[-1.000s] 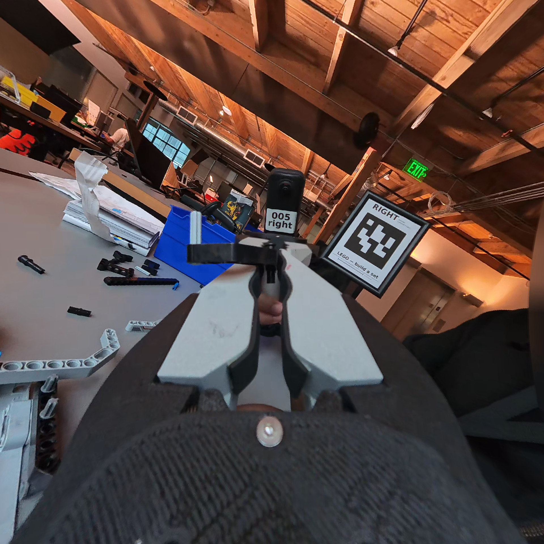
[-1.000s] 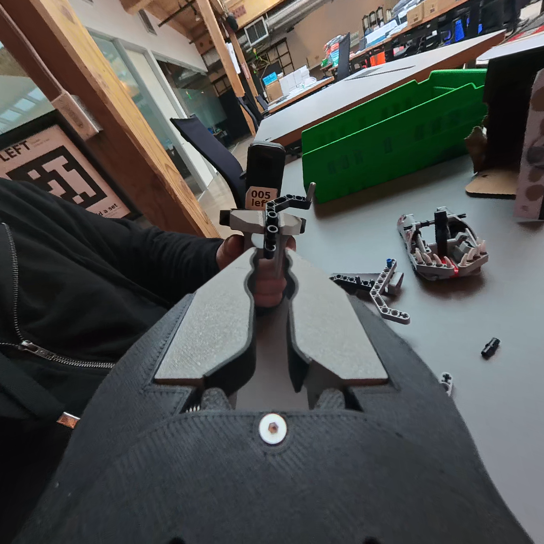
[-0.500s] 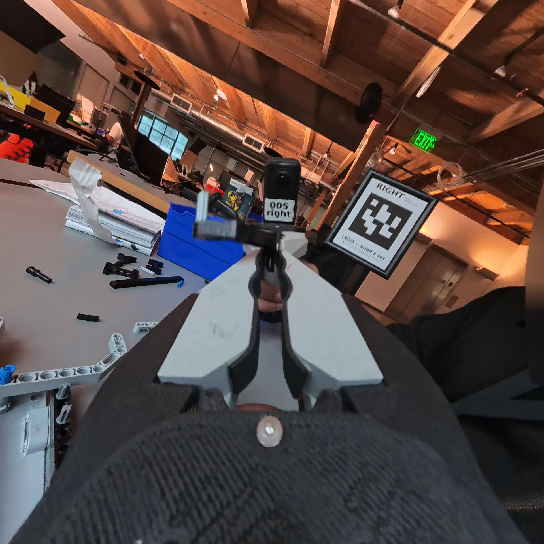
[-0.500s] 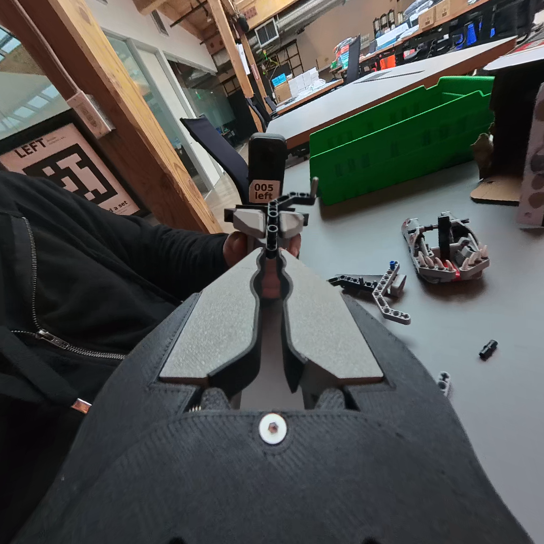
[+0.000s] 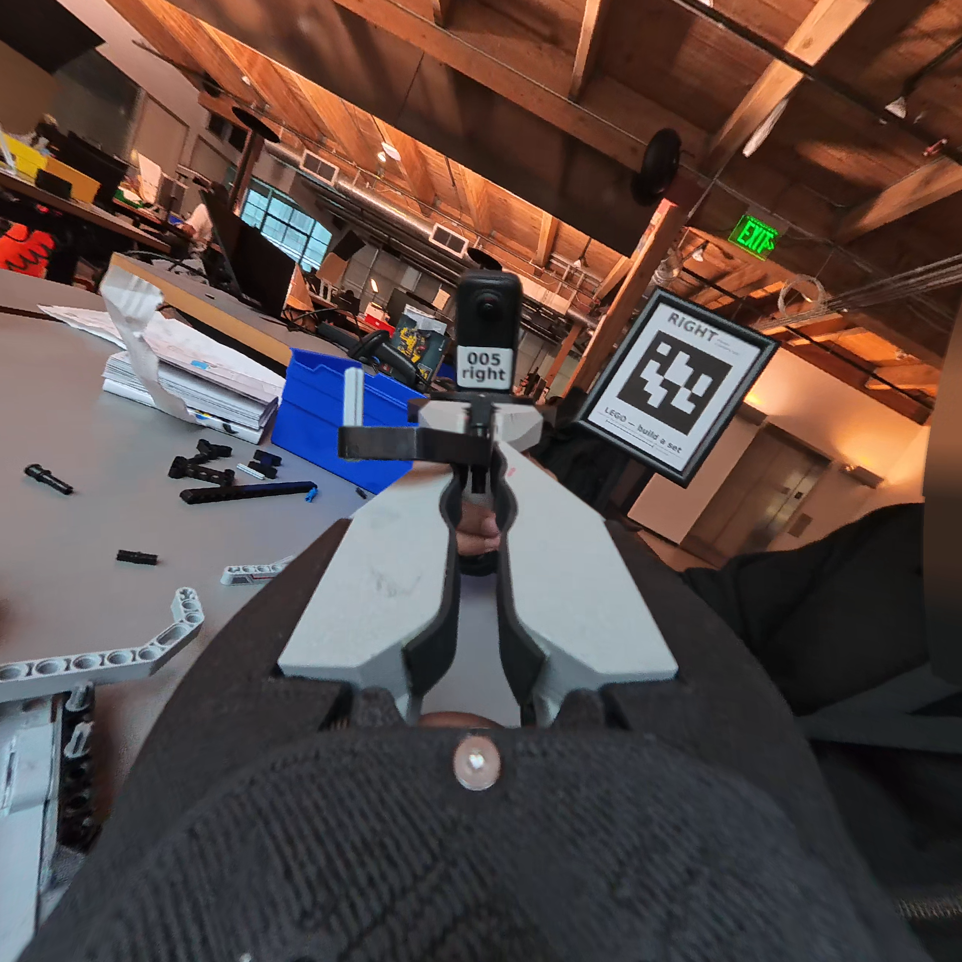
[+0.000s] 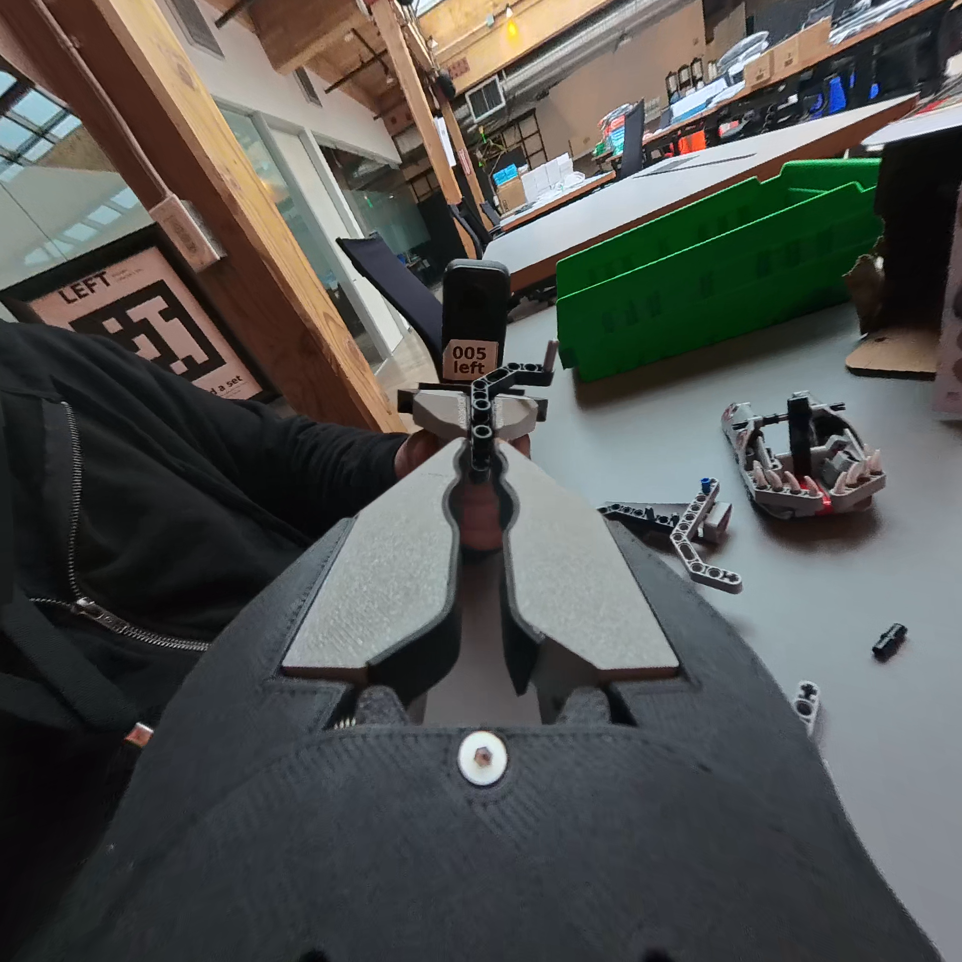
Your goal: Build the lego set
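Left wrist view: the left gripper [image 5: 479,468] has its jaws drawn nearly together, pinching the black bent beam [image 5: 411,442] at its near end. The beam runs off to the left, carrying a light grey axle [image 5: 353,396] that stands upright from its far end. The right gripper [image 5: 478,424] faces it tip to tip, closed on the same beam just beyond.

In the right wrist view the right gripper [image 6: 481,463] clamps the beam's lower holes, and the left gripper [image 6: 473,414] meets it from the far side. The beam is thus held in the air between both tools, above the table [image 6: 676,598].

This looks like a handover or regrip. Done well, one tool should keep firm pressure until the other is seated square on the beam's flat faces, and neither should twist, or the axle may slip from its hole.

The blue bin [image 5: 323,411] shows no contents from this angle. The green bins [image 6: 703,291] are nested, their insides hidden. A partly built grey jaw assembly [image 6: 801,463] with pale teeth sits well apart on the table, with loose beams [image 6: 682,526] near it.
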The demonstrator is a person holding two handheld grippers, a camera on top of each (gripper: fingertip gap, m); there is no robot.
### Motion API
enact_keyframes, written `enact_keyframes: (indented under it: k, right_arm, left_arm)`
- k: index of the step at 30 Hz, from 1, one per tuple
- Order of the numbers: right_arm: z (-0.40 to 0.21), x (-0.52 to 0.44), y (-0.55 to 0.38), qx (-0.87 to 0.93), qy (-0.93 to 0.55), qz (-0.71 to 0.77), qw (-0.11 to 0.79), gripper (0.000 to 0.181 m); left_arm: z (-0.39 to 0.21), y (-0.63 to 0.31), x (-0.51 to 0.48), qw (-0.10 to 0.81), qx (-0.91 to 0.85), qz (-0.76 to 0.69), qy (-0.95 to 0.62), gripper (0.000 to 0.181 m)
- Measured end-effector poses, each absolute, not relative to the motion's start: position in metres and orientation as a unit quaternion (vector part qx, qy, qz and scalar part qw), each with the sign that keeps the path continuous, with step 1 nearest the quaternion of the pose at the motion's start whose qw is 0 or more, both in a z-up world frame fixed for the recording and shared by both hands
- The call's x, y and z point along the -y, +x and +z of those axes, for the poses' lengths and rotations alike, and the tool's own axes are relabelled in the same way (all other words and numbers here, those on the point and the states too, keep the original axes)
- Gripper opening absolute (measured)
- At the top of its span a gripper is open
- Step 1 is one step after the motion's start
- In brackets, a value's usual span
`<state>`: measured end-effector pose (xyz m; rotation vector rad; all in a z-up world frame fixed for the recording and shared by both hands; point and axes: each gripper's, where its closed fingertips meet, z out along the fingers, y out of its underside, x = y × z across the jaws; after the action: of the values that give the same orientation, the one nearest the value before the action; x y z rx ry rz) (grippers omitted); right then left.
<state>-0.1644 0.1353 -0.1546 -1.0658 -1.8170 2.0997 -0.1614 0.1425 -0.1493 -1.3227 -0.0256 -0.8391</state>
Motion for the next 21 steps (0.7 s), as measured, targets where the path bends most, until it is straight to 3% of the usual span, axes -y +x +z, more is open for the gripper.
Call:
enact_keyframes:
  k: [9, 21]
  right_arm:
    - [-0.165, -0.144, -0.181, 0.563, -0.413, 0.702, 0.142, 0.002]
    - [-0.159, -0.150, -0.196, 0.476, -0.470, 0.727, 0.154, 0.000]
  left_arm:
    - [-0.163, -0.175, -0.148, 0.706, 0.097, -0.375, -0.593, 0.006]
    - [-0.162, -0.188, -0.149, 0.703, 0.133, -0.346, -0.606, 0.006]
